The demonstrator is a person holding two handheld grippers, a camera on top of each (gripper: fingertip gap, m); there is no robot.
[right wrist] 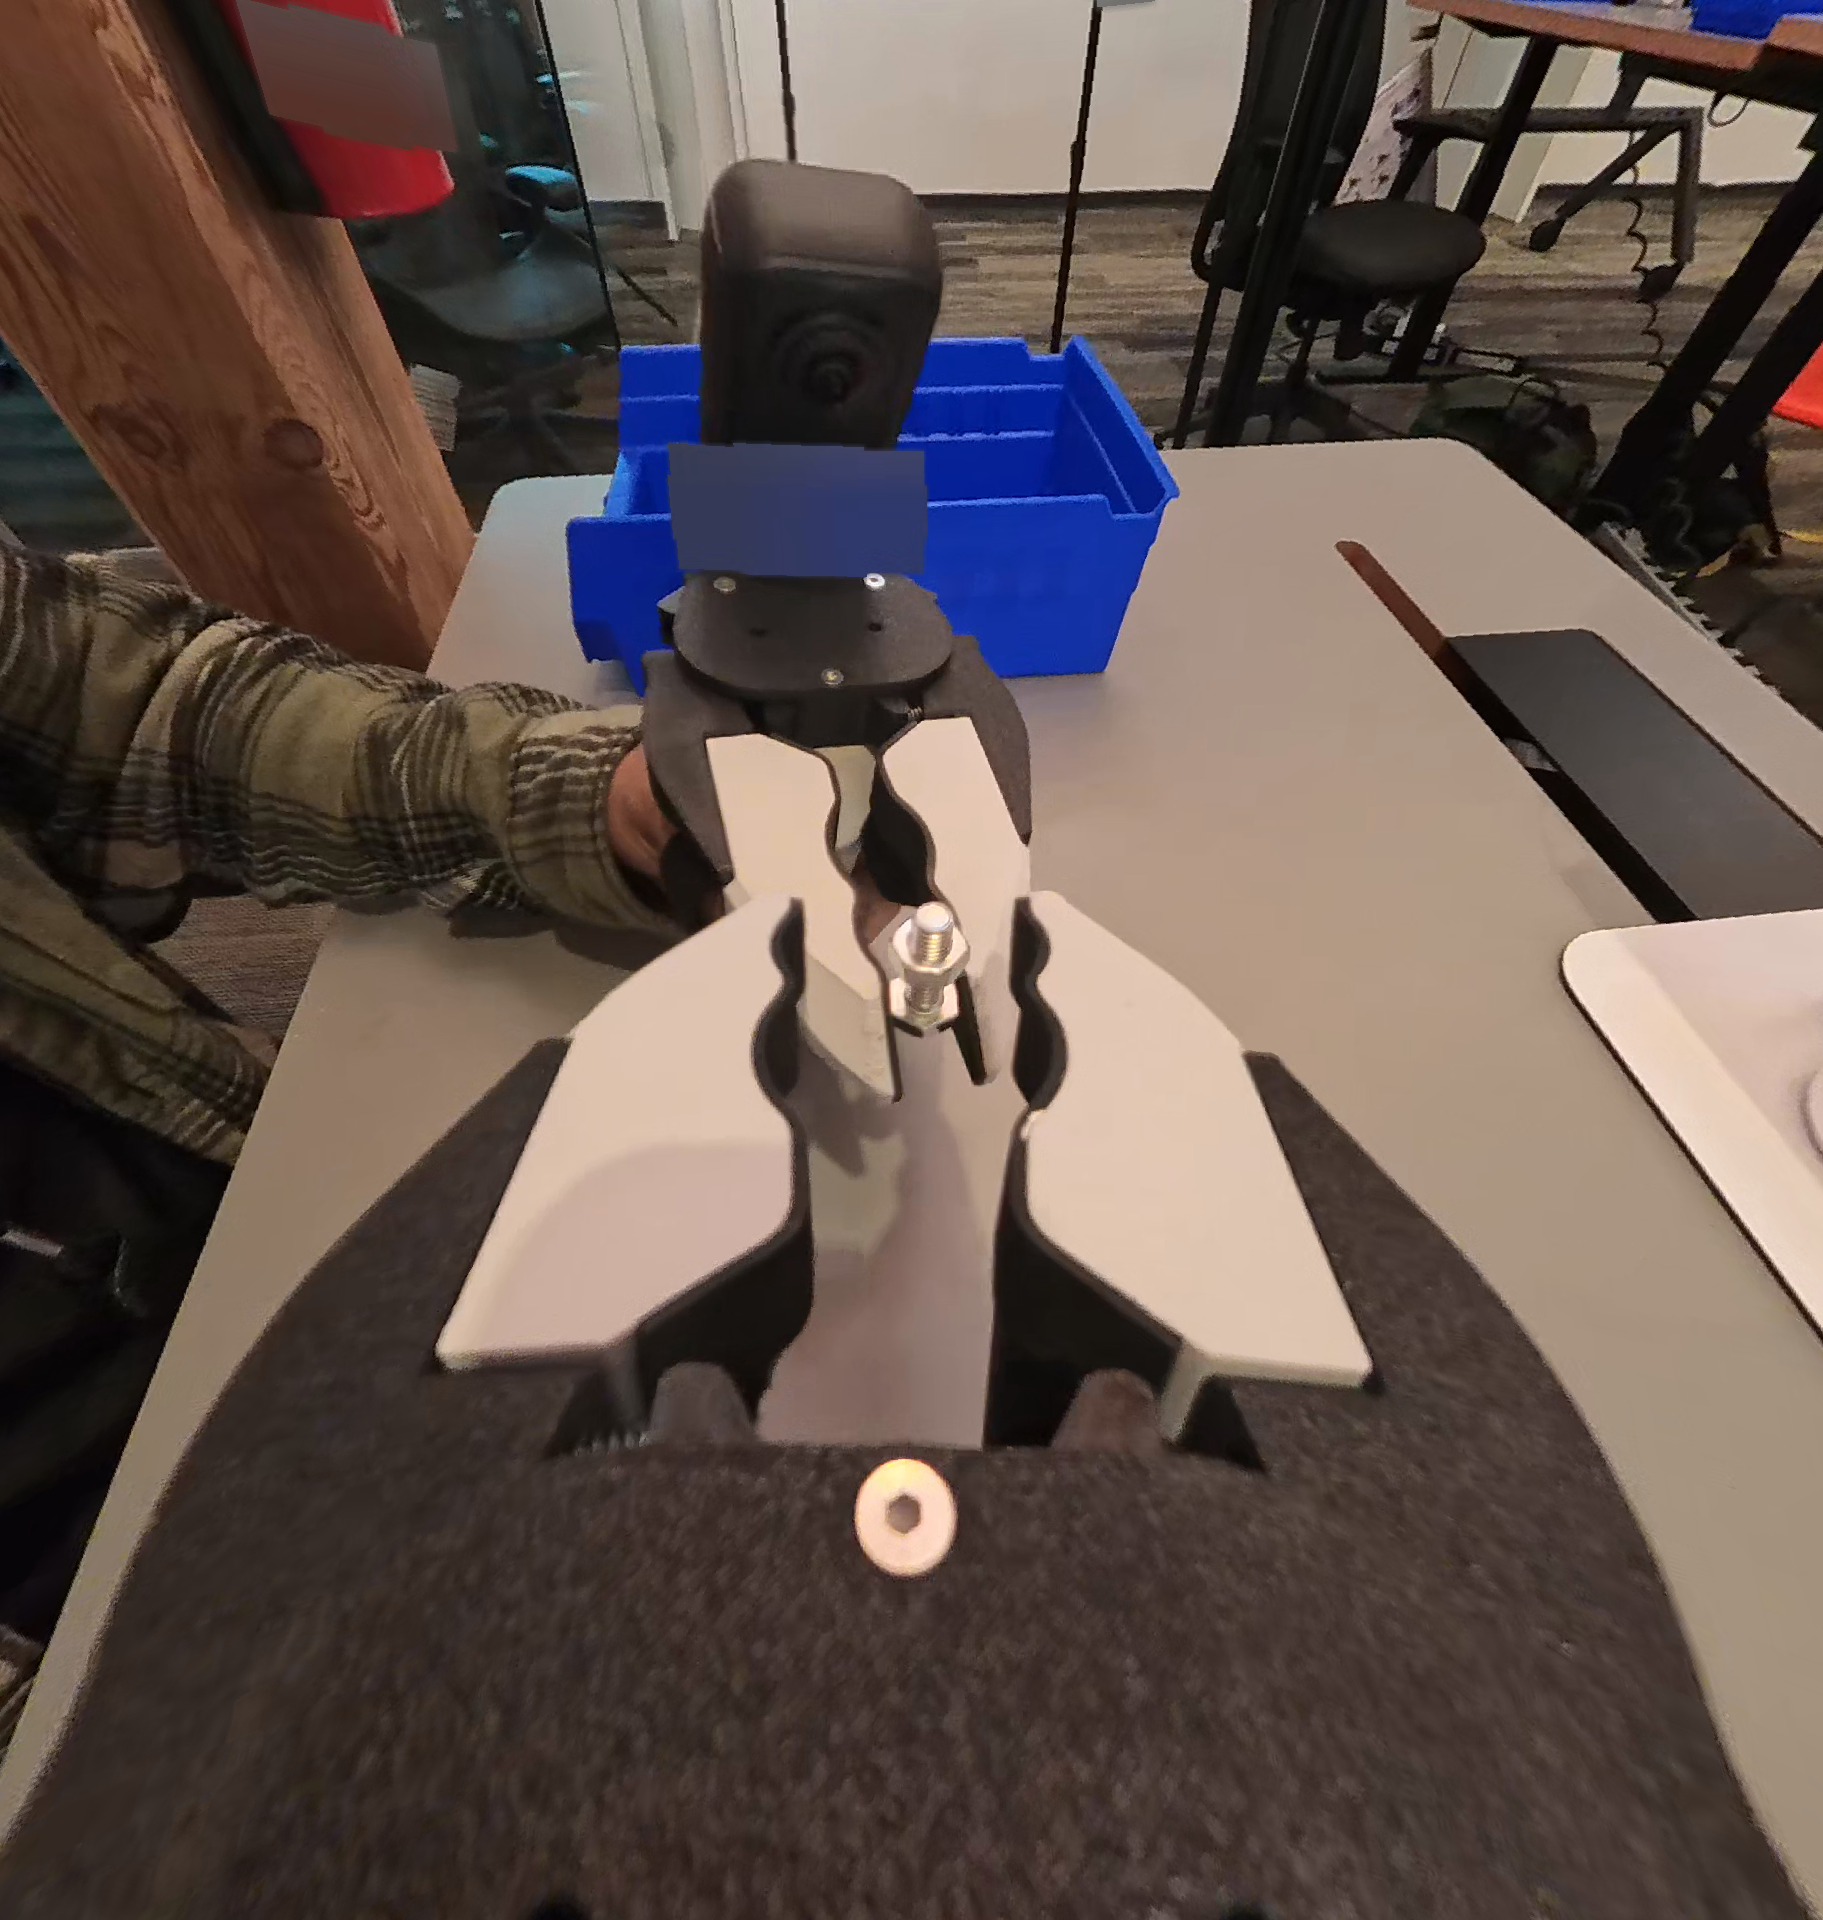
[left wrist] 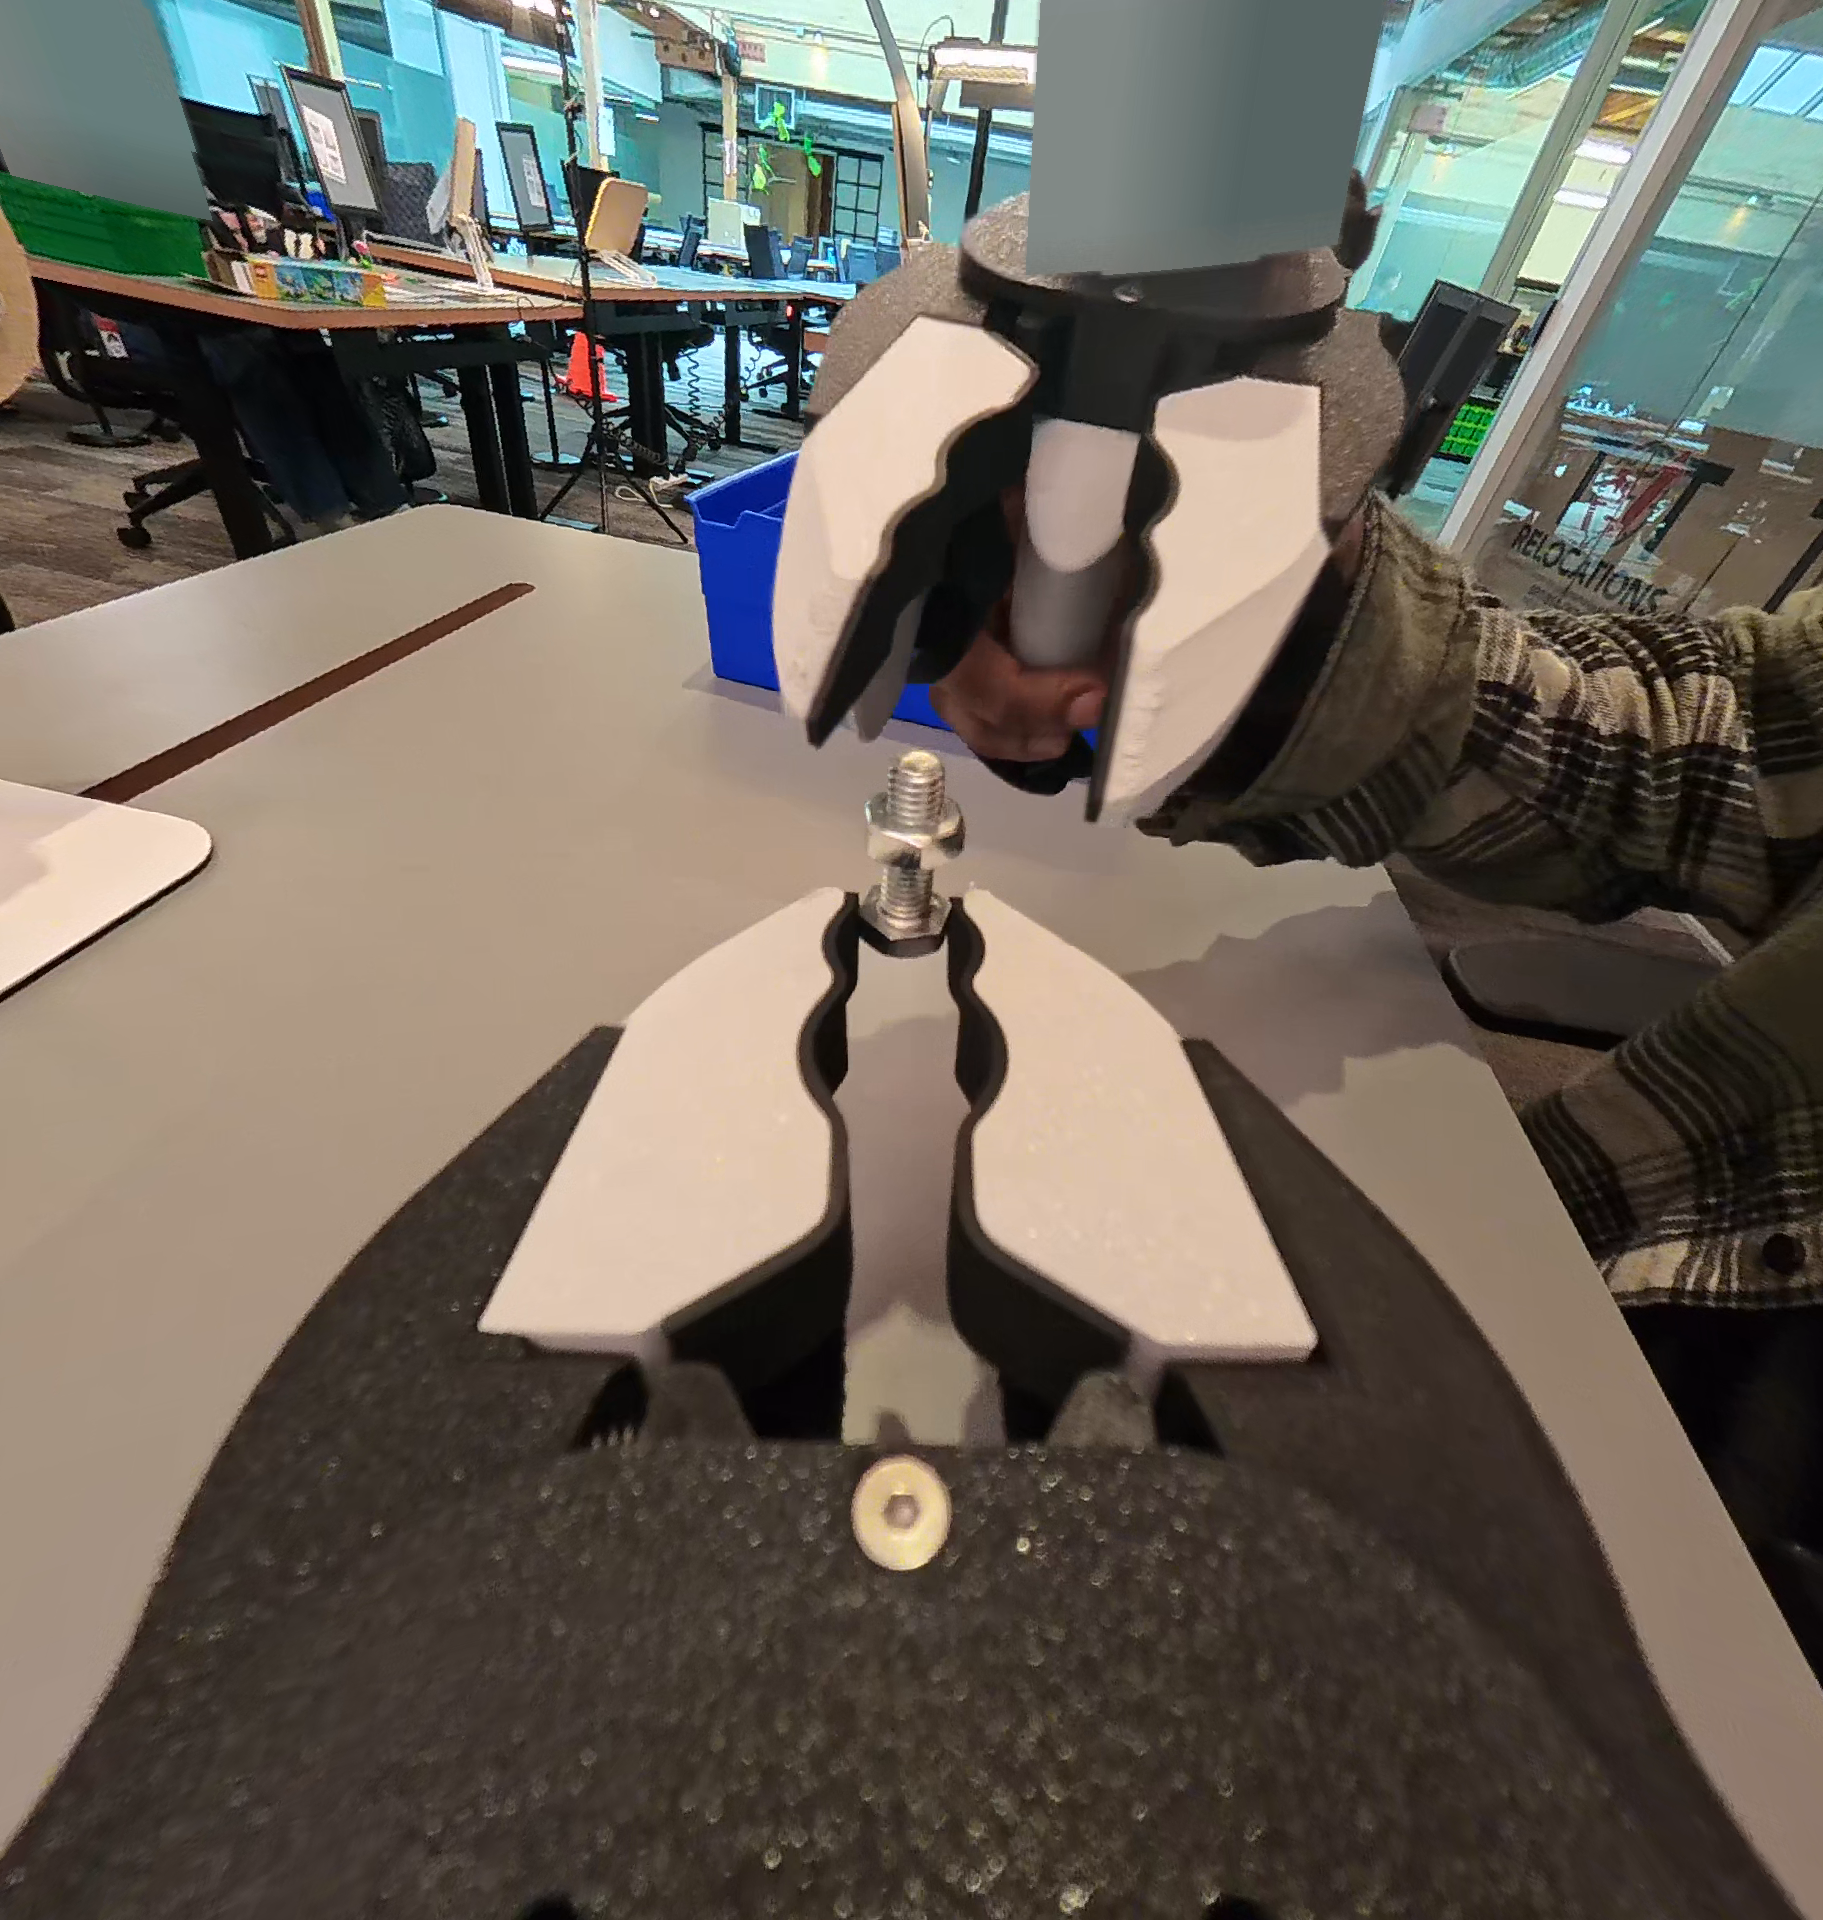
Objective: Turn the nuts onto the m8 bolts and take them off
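Grey laminate makes up the table (left wrist: 471,831), the broadest surface in both views, with a blue bin (right wrist: 1042,540) at its far edge and a white tray (right wrist: 1717,1039) off to one side. Over it the person's two grippers face each other, sleeves in green plaid behind them. The left gripper (left wrist: 905,914) lies low and level, its fingertips pinched on the hex head at the foot of the bolt (left wrist: 902,894), so the bolt stands upright, thread end up, just above the tabletop. The right gripper (left wrist: 948,769) hangs above and a little beyond the bolt's tip, its fingers (left wrist: 855,582) spread, with nothing between them and clear air down to the thread. The nut (left wrist: 915,831) sits partway down the thread, with several turns bare above it and a short bare stretch between it and the head. The step in hand looks like bringing the right gripper onto that nut to turn it. To do it well, the right gripper should come straight down the bolt's axis, centre its pads on two opposite flats of the nut rather than on corners, and close only at nut height, not on the thread. The left hold should be kept firm and square so the bolt neither tips nor spins with the nut.
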